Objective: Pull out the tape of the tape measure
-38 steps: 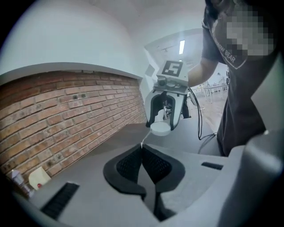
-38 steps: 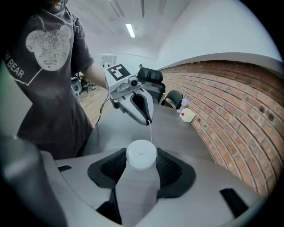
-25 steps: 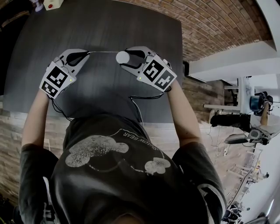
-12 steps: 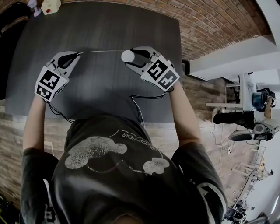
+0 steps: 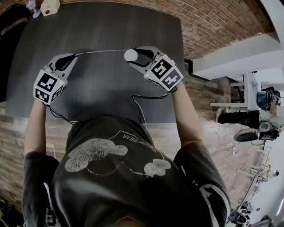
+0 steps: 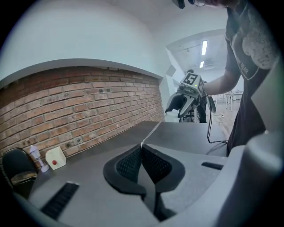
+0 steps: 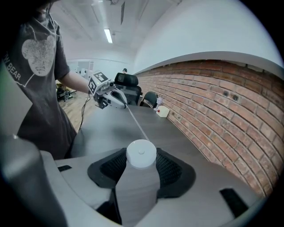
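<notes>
Judging by the length of tape (image 5: 100, 52) stretched taut across the upper middle of the head view, was well into the pull but could not call it finished; had the round white tape measure (image 5: 130, 55) clamped between the pads of the right gripper (image 5: 134, 54), just above the frame's centre, and held a little off the dark table (image 5: 102, 26) rather than resting on it, as far as could be told; found the same in the right gripper view, low and central, with the jaws standing wide around the tape measure and pressing its sides; had the left gripper (image 5: 74, 56), at the upper left, pinched fully together on the tape's free end, with only the thin tip showing where the pads met in the left gripper view; ran the tape from there in a straight, thin line toward the other gripper at that view's upper right; showed no sag anywhere; done, then: both ends secured and a fair stretch drawn out; left: more spreading of the grippers apart if a longer pull was wanted, since could not tell how much sat wound inside; noted also a small white box with a red button (image 5: 49, 5) in the far upper-left corner, well apart from the work.
</notes>
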Motion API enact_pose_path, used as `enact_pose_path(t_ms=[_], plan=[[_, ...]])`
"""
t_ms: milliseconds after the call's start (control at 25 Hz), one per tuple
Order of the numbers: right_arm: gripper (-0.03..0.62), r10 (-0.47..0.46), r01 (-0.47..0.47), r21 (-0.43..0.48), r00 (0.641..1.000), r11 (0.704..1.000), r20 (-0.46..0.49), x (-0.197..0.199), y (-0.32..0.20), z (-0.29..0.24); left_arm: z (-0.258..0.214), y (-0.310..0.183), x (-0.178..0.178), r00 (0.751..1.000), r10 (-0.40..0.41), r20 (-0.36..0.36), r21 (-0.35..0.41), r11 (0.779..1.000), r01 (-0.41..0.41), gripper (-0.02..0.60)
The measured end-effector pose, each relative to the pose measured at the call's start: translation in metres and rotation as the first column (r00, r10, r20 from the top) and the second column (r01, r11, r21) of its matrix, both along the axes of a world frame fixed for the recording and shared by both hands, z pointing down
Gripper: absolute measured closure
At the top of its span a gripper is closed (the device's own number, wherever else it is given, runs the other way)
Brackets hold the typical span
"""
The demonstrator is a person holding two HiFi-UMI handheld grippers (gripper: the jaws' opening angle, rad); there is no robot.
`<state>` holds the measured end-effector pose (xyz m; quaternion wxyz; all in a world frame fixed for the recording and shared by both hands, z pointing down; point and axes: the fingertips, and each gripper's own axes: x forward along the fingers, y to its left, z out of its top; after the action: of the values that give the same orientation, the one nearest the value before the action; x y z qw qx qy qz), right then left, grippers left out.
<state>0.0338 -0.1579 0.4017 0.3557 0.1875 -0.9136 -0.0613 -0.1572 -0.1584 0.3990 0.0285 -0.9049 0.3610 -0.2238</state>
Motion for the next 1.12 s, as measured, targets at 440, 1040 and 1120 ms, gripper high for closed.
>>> enact_pose_path(t_ms=[440, 1040, 1120], plan=[[0.365, -0.011, 0.011, -0.002, 1.0, 1.0, -0.011, 0.0, 0.001, -0.001, -0.002, 0.003, -0.002, 1.0, 0.002, 0.011, 0.001, 1.0, -0.002, 0.571], [0.366, 0.071, -0.071, -0.004, 0.997, 0.997, -0.011, 0.029, -0.005, 0.002, 0.001, -0.004, -0.028, 0.998, -0.068, 0.011, -0.002, 0.998, 0.068, 0.571], [0.367, 0.082, -0.082, -0.006, 0.997, 0.997, 0.0, 0.033, -0.005, 0.002, 0.002, -0.004, -0.029, 0.997, -0.071, 0.012, -0.002, 0.997, 0.071, 0.571]])
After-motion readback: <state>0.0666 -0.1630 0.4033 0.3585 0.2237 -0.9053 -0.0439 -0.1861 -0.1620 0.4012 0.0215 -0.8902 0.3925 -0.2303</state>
